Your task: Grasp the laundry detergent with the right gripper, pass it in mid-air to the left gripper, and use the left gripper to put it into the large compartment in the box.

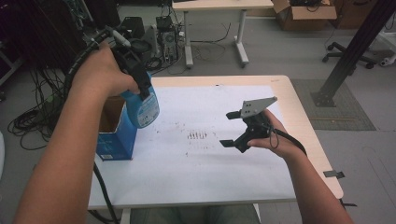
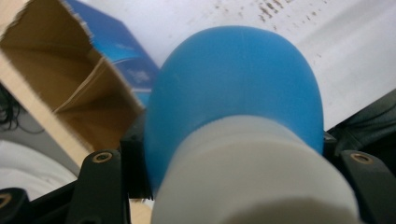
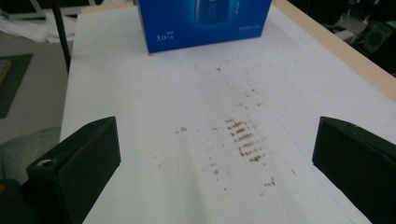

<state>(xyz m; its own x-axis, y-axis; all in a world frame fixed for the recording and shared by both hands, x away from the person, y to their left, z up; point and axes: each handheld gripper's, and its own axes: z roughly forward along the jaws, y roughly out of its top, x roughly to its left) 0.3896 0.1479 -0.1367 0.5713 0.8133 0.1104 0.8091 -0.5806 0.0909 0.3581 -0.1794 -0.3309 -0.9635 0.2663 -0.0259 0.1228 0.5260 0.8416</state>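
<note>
Upper left of the high view, left gripper [image 1: 140,79] clamps a blue bottle [image 1: 144,108] by its neck, lifted above the open blue box [image 1: 114,135] — likely going in or out; right gripper [image 1: 246,126] idles mid-frame, jaws spread, over the stained white sheet [image 1: 196,154].

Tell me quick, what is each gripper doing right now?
Left gripper: shut on the blue bottle, held up beside the box.
Right gripper: open, holding nothing, above the white sheet.
</note>
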